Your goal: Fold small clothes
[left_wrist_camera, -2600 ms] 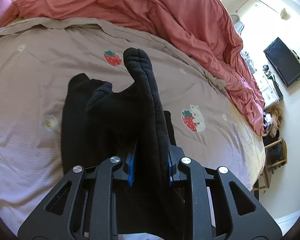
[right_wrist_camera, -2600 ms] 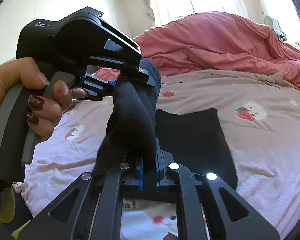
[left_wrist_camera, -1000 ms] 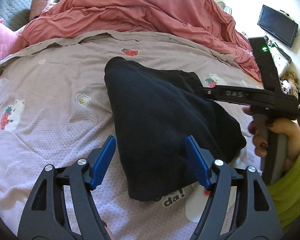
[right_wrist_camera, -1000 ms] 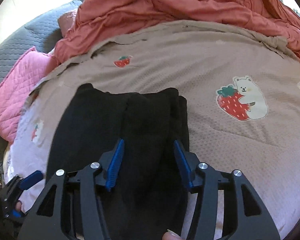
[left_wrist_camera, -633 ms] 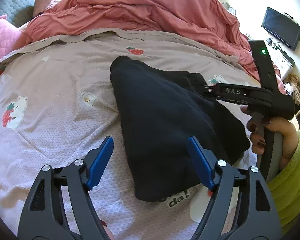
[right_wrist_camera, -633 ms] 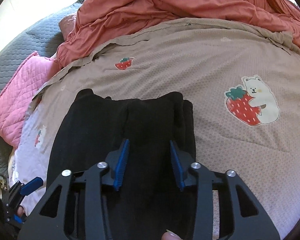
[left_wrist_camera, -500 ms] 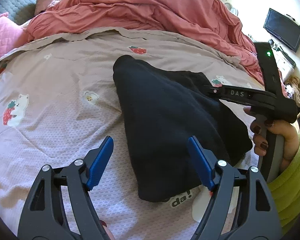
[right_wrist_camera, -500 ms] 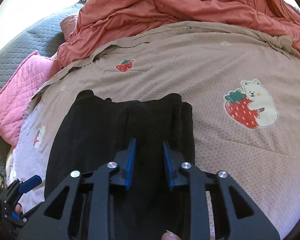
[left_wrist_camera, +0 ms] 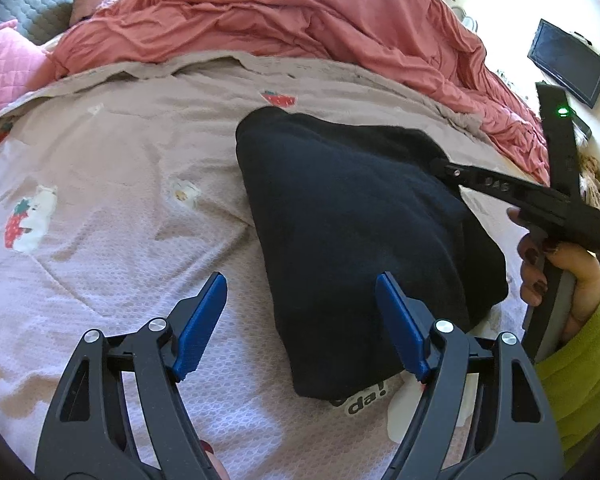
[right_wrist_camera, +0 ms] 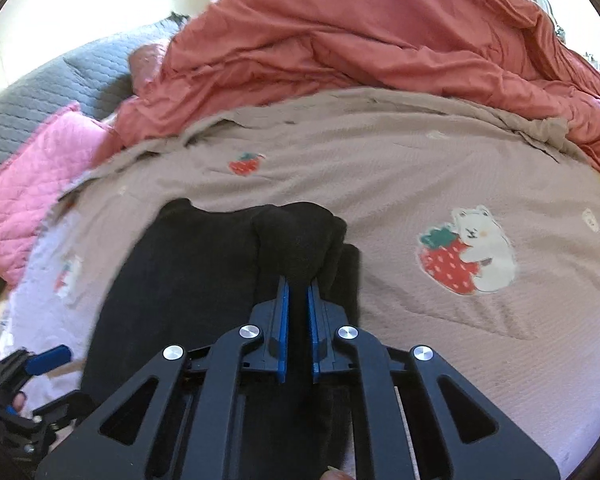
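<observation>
A black garment [left_wrist_camera: 360, 220] lies folded on the pale bedspread [left_wrist_camera: 120, 200]. My left gripper [left_wrist_camera: 300, 280] is open wide above its near left edge, and its blue pads touch nothing. In the right wrist view the black garment [right_wrist_camera: 188, 280] bunches into a raised fold. My right gripper [right_wrist_camera: 297, 284] is closing on that fold, its pads pressing the cloth. The right gripper [left_wrist_camera: 440, 164] reaches onto the garment's far right side in the left wrist view, held by a hand [left_wrist_camera: 560, 272] in a green sleeve. The left gripper [right_wrist_camera: 44, 356] shows at the lower left.
A rumpled red duvet [left_wrist_camera: 300, 20] is heaped along the far side of the bed. A pink quilted pillow [right_wrist_camera: 32, 184] and grey quilt lie at the far left. A screen [left_wrist_camera: 566, 62] hangs on the wall at right. Bear-and-strawberry prints [right_wrist_camera: 468, 256] dot the bedspread.
My right gripper's jaws have come together from half open onto a fold of the black garment. My left gripper stays open and in place.
</observation>
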A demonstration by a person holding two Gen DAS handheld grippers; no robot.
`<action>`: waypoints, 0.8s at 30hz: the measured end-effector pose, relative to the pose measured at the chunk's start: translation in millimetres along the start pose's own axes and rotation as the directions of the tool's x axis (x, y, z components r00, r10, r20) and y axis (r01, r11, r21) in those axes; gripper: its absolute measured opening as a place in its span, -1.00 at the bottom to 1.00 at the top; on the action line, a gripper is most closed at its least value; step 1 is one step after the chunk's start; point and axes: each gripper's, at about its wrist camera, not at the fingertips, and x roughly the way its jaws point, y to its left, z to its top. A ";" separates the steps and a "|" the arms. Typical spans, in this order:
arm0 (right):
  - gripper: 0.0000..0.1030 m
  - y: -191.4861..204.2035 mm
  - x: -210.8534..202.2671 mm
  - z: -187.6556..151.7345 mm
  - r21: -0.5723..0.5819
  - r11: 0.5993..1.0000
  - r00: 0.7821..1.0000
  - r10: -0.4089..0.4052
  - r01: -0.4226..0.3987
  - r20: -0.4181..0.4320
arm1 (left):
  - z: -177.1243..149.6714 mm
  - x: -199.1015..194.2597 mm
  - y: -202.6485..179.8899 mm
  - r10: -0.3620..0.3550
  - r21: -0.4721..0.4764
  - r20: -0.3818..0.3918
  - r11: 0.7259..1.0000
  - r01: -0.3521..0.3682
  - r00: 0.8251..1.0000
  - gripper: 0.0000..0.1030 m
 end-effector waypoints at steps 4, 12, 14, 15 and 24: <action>-0.85 -0.3 18.9 -11.2 -0.024 0.999 0.999 -0.039 0.038 -0.028 | -4.4 7.5 -1.2 -0.017 -0.006 -0.021 1.000 0.017 1.000 0.39; -0.67 3.6 -47.8 -26.8 -0.014 0.999 0.996 0.048 -0.047 0.072 | -6.1 6.4 -3.3 -0.009 0.009 -0.019 1.000 0.009 1.000 0.39; -0.67 8.8 -61.6 -40.9 -0.029 0.995 0.993 0.100 -0.098 0.061 | -6.6 7.8 -4.2 -0.011 0.008 -0.022 1.000 0.011 1.000 0.39; -0.67 12.4 -66.1 -46.9 -0.043 0.993 0.992 0.114 -0.112 0.058 | -7.3 8.1 -4.7 -0.012 0.007 -0.023 1.000 0.013 1.000 0.39; -0.65 15.9 -46.6 -87.4 -0.067 0.997 0.999 0.033 -0.034 -0.015 | -12.6 8.9 -10.8 0.008 0.024 -0.037 1.000 -0.007 0.999 0.40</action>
